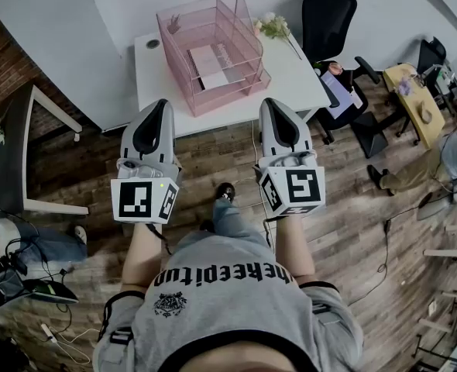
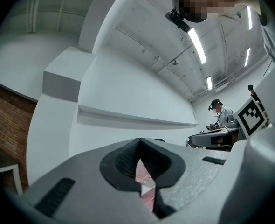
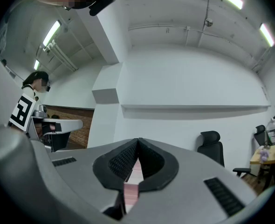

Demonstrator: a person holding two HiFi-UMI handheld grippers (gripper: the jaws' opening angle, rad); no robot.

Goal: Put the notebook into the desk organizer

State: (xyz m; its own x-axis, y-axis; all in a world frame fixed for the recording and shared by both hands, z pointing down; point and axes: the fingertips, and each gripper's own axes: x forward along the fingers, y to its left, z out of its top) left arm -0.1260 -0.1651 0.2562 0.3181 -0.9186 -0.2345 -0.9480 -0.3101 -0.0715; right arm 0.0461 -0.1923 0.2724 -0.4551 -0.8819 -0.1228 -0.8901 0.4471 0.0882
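left claw (image 1: 160,105), right claw (image 1: 272,104): closed, by table (image 1: 160,76) near edge

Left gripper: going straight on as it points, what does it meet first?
Probably the pink see-through desk organizer on the white table; pink shows past the left gripper's shut jaws. Depth is unclear.

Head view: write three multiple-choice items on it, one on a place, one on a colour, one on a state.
1. Where does the organizer stand?
A. on the table
B. on the floor
C. on a chair

2. What colour is the organizer?
A. blue
B. pink
C. black

3. How are the left claw and the right claw?
A. both wide open
B. both shut, empty
C. one grips a notebook

Answers: 1 A, it sits on the white tabletop. 2 B, its walls are clear pink. 3 B, each claw's tips meet with nothing between them.
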